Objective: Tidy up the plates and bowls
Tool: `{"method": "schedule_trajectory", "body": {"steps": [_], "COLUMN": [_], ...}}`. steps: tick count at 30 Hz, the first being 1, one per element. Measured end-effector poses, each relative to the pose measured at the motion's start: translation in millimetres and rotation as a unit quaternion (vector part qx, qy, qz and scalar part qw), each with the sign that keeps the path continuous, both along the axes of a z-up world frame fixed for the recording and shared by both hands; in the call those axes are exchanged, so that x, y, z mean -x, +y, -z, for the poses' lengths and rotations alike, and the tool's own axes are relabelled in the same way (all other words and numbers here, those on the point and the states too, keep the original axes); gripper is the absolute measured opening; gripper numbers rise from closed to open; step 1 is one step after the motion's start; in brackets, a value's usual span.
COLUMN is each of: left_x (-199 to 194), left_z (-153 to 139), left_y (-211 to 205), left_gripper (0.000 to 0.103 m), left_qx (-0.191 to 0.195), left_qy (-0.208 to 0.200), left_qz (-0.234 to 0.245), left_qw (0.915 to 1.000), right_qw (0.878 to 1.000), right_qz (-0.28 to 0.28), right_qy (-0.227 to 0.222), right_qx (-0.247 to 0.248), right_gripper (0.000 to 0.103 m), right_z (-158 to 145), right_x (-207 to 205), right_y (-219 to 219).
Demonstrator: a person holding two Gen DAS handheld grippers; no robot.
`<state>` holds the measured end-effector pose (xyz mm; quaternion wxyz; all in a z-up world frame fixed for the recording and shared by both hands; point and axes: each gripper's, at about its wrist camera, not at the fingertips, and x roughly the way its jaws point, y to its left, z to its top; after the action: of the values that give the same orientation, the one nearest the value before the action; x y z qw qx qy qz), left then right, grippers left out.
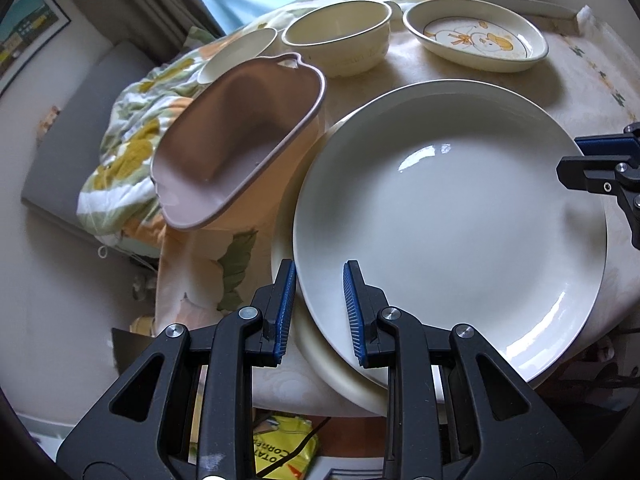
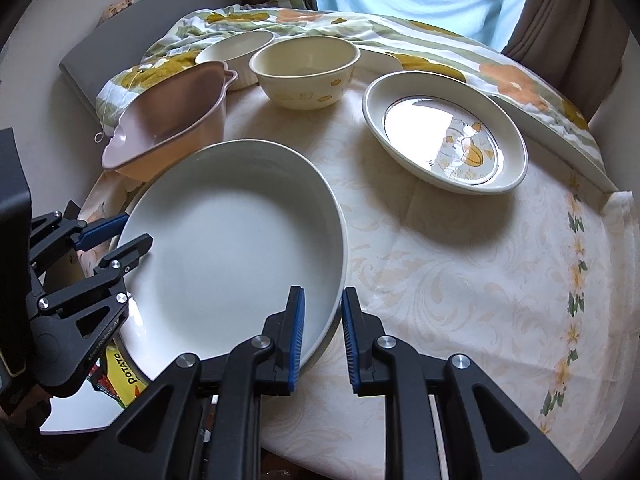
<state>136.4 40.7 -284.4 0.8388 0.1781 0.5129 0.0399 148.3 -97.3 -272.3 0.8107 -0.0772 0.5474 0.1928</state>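
A large white plate [image 1: 452, 216] [image 2: 236, 240] lies on top of a second cream plate [image 1: 332, 372] at the near edge of the round table. My left gripper [image 1: 318, 308] is open, its jaws astride the top plate's near-left rim. My right gripper [image 2: 322, 336] is open, its jaws astride the plate's right rim. A pink heart-shaped dish [image 1: 240, 140] [image 2: 168, 120] sits tilted at the left. Behind stand a cream bowl [image 1: 340, 36] [image 2: 306, 72], a small white ribbed dish [image 1: 236, 56] [image 2: 236, 52] and an oval duck-pattern dish [image 1: 476, 36] [image 2: 444, 132].
The table has a cream patterned cloth [image 2: 460, 272]. A floral blanket [image 1: 132, 132] [image 2: 440, 48] is heaped at the far side and left. A white plate [image 1: 524, 4] lies at the back. A yellow potato bag [image 2: 120, 372] lies below the table edge.
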Motion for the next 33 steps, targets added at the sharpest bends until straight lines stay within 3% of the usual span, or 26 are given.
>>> {"method": "schedule_trajectory", "body": {"steps": [13, 22, 25, 27, 28, 31, 33], "left_x": [0.0, -2.6, -5.1, -4.5, -2.7, 0.6, 3.0], "left_z": [-2.4, 4.3, 3.4, 0.8, -3.9, -19.3, -35.6], "left_y": [5.5, -5.7, -6.4, -7.5, -9.6, -18.1, -23.8], "left_gripper": [0.022, 0.025, 0.038, 0.080, 0.086, 0.088, 0.088], "left_qx": [0.009, -0.033, -0.012, -0.005, -0.007, -0.009, 0.006], "left_qy": [0.000, 0.003, 0.011, 0.008, -0.002, -0.014, -0.024], "left_qz": [-0.005, -0.016, -0.027, -0.038, -0.043, -0.050, -0.055], "left_qw": [0.9999, 0.9993, 0.9995, 0.9992, 0.9990, 0.9986, 0.9982], "right_qw": [1.000, 0.999, 0.998, 0.998, 0.997, 0.996, 0.995], "right_qz": [-0.006, 0.000, 0.005, 0.011, 0.014, 0.021, 0.026], "right_qy": [-0.003, 0.003, 0.012, 0.013, 0.012, 0.004, -0.002], "right_qx": [-0.004, -0.034, -0.054, -0.064, -0.069, -0.084, -0.095], "right_gripper": [0.017, 0.017, 0.017, 0.017, 0.017, 0.019, 0.027], "right_z": [0.8, 0.2, 0.5, -0.5, -2.2, -12.8, -21.6], "right_x": [0.7, 0.6, -0.2, 0.1, 1.0, 2.6, 2.2], "right_y": [2.6, -5.1, -11.3, -17.9, -22.4, -42.8, -56.9]}}
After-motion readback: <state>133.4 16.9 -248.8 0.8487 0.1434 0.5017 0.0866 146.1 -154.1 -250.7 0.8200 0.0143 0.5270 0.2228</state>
